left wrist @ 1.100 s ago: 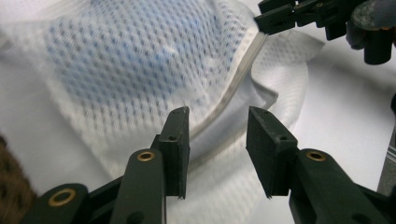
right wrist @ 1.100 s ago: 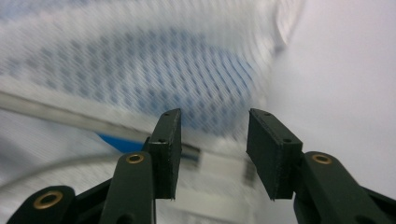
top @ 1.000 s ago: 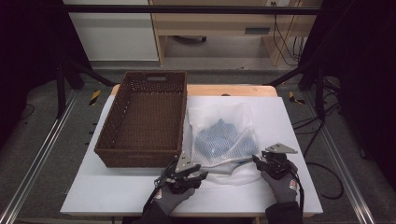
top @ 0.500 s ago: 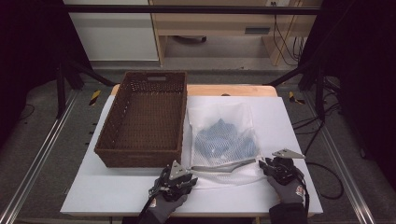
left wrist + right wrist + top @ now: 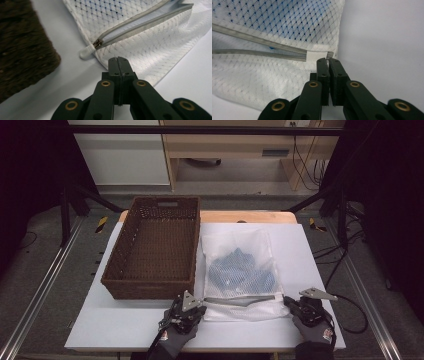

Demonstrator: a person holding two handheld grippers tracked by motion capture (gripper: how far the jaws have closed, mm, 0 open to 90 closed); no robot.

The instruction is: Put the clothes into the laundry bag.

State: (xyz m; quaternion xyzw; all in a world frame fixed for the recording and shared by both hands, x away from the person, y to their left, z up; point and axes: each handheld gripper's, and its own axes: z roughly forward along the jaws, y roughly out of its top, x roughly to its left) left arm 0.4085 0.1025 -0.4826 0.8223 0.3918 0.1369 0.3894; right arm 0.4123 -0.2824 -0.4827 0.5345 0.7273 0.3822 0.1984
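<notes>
Both claws are now sitting farther apart, drawing the mesh laundry bag taut. Your left claw and right claw are pinching its near corners closed, zipper gaping.

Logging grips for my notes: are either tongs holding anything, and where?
Both tongs, left and right, pinch the mesh bag at its near corners.

I saw a white mesh laundry bag lying flat on the white table, just right of a dark brown wicker basket that stood upright and empty. Something blue showed through the mesh. The bag's grey zipper ran across its near end and gaped open, with the brass slider parked at the end nearest the basket.
</notes>
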